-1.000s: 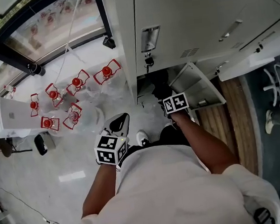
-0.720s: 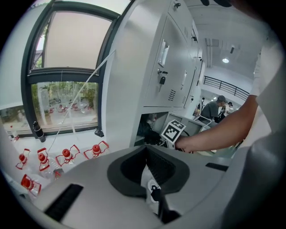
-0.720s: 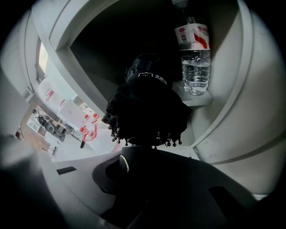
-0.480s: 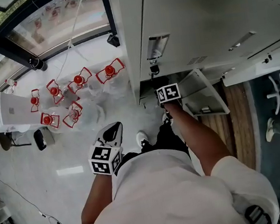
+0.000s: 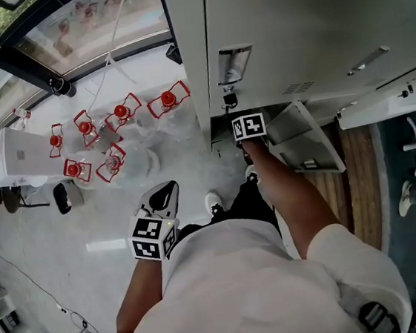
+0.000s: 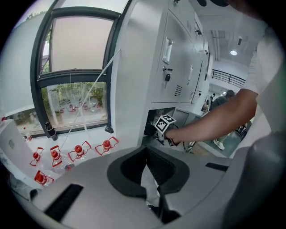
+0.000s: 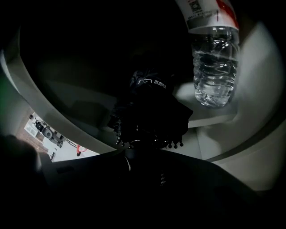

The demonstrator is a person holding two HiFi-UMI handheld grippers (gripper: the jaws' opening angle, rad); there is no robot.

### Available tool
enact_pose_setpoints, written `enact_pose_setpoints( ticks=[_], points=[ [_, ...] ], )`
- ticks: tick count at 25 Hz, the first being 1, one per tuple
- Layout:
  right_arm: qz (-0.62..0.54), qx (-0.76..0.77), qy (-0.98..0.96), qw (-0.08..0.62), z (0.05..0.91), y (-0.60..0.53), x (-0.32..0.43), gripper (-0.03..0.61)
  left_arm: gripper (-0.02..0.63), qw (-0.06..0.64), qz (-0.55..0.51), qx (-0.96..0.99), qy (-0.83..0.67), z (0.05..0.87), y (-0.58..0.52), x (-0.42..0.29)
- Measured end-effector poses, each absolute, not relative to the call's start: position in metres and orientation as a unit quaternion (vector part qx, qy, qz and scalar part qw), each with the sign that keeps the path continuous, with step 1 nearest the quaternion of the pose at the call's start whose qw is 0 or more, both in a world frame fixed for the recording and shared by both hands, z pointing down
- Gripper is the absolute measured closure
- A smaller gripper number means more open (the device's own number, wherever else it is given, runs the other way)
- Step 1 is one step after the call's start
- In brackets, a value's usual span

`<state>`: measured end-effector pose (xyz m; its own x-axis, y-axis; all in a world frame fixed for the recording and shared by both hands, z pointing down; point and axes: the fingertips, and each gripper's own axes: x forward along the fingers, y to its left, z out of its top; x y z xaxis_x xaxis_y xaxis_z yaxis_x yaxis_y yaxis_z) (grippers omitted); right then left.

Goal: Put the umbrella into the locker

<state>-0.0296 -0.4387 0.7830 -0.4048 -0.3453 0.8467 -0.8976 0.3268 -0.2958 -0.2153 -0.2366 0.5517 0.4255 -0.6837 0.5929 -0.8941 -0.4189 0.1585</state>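
Reaches right gripper point(image 7: 142, 155) into the open bottom compartment of the locker point(image 5: 268, 36), jaws opening with the handle end of the umbrella point(image 7: 149, 112) between them; too dark to tell whether the pads press it. Points the folded black umbrella inward, already inside the compartment, left of a water bottle point(image 7: 213, 67) and apart from it. Carries white lettering on the umbrella strap, too small to read; same for the print on the bottle's red-and-white label. Leaves dark free space above and left of the umbrella. Has the locker door point(image 5: 306, 143) swung out to the right, just beside the right forearm. Holds left gripper point(image 6: 146, 154) over bare floor, fingertips together, nothing between, well clear of the red-capped bottles point(image 5: 116, 113) by the window point(image 6: 76, 96). Shows upside-down print on the shirt point(image 5: 236, 285) hem, not legible.
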Motion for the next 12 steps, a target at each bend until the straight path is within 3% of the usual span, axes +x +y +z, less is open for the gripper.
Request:
enact_pose_setpoints(
  ticks=[2, 4, 12],
  points=[
    [0.383, 0.406, -0.755, 0.344, 0.779, -0.435, -0.034, 0.376, 0.598, 0.231, 0.226, 0.814, -0.482, 0.552, -0.238, -0.212],
    [0.371, 0.398, -0.766, 0.343, 0.774, -0.429, -0.034, 0.343, 0.598, 0.230, 0.224, 0.819, -0.477, 0.550, -0.242, -0.208],
    [0.237, 0.398, -0.795, 0.390, 0.741, -0.371, 0.002, 0.334, 0.598, 0.218, 0.196, 0.837, -0.462, 0.536, -0.260, -0.195]
  ],
)
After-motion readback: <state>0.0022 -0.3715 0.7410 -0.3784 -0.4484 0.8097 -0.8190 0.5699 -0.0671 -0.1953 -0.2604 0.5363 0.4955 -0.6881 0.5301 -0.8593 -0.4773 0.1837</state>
